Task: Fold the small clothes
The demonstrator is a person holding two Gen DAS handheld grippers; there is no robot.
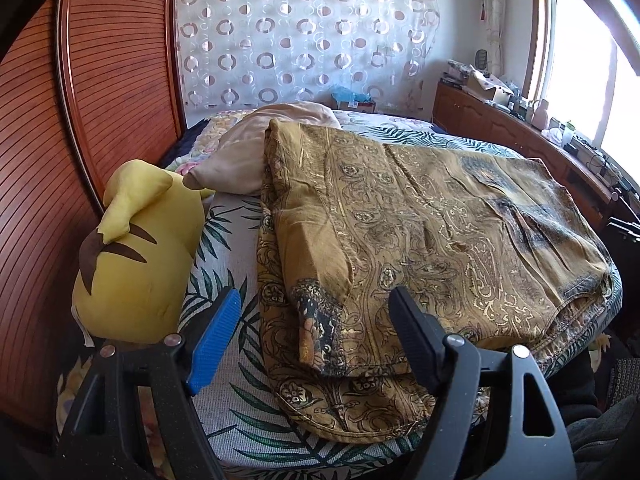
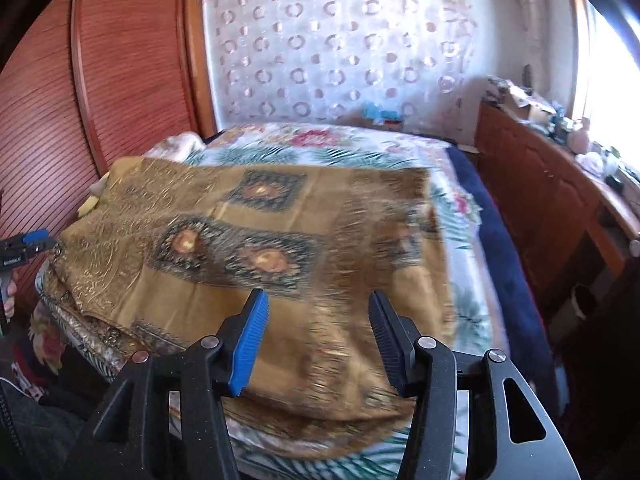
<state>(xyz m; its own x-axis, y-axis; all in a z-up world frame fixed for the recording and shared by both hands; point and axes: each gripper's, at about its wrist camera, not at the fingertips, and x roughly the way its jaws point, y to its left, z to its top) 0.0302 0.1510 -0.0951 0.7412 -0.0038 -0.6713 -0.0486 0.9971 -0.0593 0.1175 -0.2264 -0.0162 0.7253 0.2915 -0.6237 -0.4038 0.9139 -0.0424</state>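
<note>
A mustard-brown patterned garment point(image 1: 420, 232) lies partly folded on the bed, one sleeve point(image 1: 316, 280) folded across its near left part. My left gripper point(image 1: 312, 316) is open and empty, just above the garment's near left edge. In the right wrist view the same garment point(image 2: 248, 248) spreads flat, blurred by motion. My right gripper point(image 2: 318, 320) is open and empty above the garment's near edge. The left gripper also shows in the right wrist view point(image 2: 30, 244) at the garment's left side.
A yellow plush toy point(image 1: 136, 256) lies left of the garment, against the wooden slatted wardrobe point(image 1: 60, 160). A beige pillow point(image 1: 248, 152) sits behind. The leaf-print bedsheet point(image 1: 224, 232) covers the bed. A cluttered wooden cabinet point(image 2: 560, 184) runs along the right.
</note>
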